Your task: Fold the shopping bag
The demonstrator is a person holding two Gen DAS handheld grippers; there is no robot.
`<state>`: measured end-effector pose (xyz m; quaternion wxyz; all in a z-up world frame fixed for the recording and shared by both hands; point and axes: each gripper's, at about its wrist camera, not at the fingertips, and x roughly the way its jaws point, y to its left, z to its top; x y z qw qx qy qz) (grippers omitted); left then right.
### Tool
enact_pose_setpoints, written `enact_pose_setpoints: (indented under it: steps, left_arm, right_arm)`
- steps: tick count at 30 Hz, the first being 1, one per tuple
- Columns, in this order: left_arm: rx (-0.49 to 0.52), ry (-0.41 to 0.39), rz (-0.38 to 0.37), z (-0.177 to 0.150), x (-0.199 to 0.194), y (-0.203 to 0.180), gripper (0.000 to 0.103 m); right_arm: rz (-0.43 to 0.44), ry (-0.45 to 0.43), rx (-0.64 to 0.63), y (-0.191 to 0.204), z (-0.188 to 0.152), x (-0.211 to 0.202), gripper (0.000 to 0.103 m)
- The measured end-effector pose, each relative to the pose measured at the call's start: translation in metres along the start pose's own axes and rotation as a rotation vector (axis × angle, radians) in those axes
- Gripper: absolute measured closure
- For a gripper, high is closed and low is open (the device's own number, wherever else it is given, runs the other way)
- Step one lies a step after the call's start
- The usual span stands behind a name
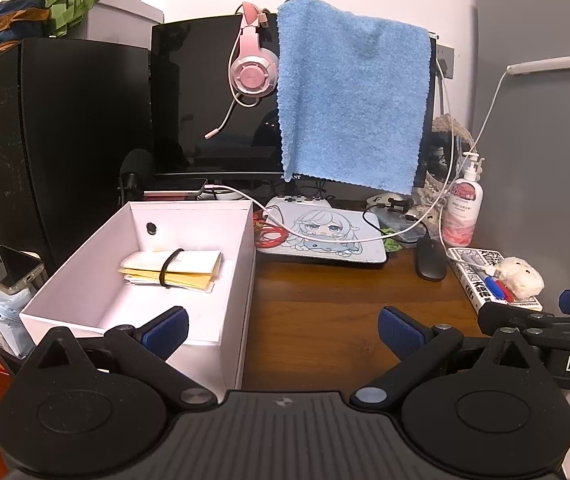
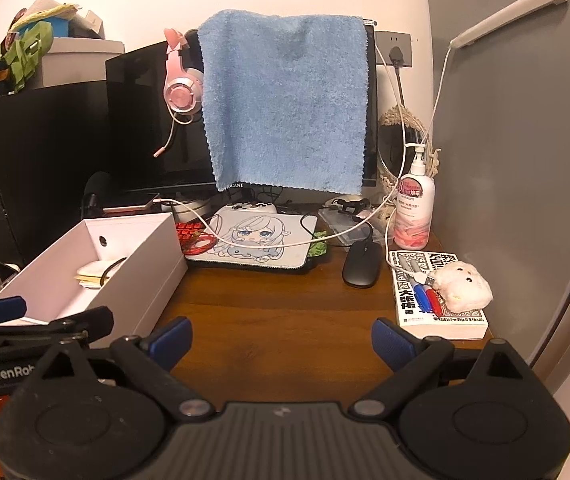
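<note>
Hovering wide and empty, both claws over the brown wooden counter (image 1: 317,320).
Folded yellow banded bag (image 1: 173,266) lies in the white cardboard box (image 1: 241,240).

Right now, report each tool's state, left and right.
Left tool: open, holding nothing, over the desk.
Right tool: open, holding nothing.

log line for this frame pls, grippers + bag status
left gripper: open, empty | right gripper: open, empty | folded bag: banded, in white box | desk: bare between grippers
</note>
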<state>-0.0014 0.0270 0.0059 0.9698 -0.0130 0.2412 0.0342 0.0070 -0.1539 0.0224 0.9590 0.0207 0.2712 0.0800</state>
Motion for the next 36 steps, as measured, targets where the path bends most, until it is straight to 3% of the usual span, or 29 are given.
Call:
enact_pose_setpoints:
  steps: [36]
  left_arm:
    - [0.003,0.012,0.003,-0.0022,0.0029,0.0015,0.001]
  right_arm:
    - [0.009,0.023,0.011,-0.0012,-0.0021,0.0043,0.006]
